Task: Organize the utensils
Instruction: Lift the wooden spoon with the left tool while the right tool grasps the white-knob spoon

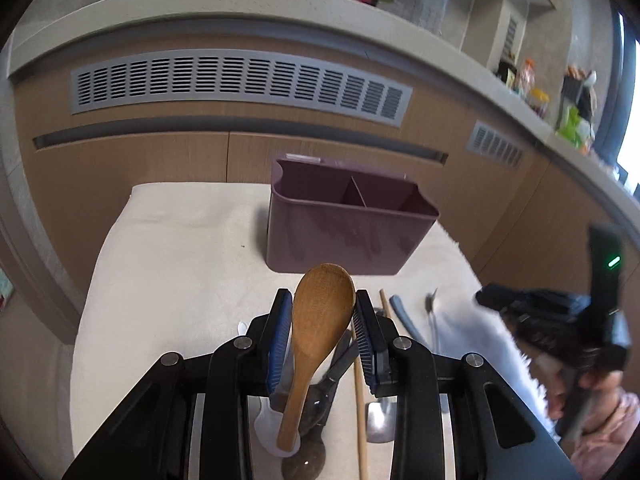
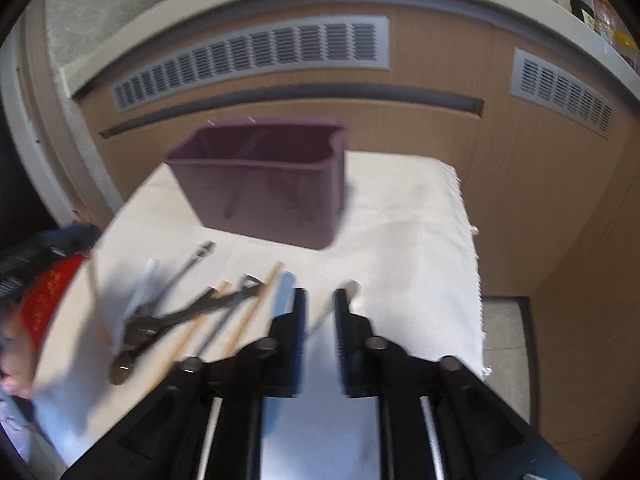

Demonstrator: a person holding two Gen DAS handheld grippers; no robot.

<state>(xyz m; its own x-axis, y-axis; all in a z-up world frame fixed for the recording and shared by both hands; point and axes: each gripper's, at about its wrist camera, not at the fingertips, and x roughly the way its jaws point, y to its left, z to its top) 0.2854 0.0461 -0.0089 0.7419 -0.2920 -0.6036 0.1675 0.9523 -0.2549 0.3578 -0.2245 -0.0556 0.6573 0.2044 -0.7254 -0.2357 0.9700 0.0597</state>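
My left gripper (image 1: 322,300) is shut on a wooden spoon (image 1: 320,328), which stands bowl up between the blue pads, lifted above the table. A purple two-compartment caddy (image 1: 352,216) stands just beyond it on the white cloth (image 1: 168,264). In the right wrist view, my right gripper (image 2: 320,300) is open low over the cloth, and a thin metal utensil (image 2: 320,320) lies loose between its fingers. The caddy (image 2: 260,184) is ahead and left of it. This view is blurred.
A pile of loose utensils (image 2: 180,316), with chopsticks, metal pieces and a pale handle, lies on the cloth left of the right gripper. A hand in a red sleeve (image 2: 44,300) is at the far left. Wooden cabinets with grey vents (image 1: 240,84) stand behind the table.
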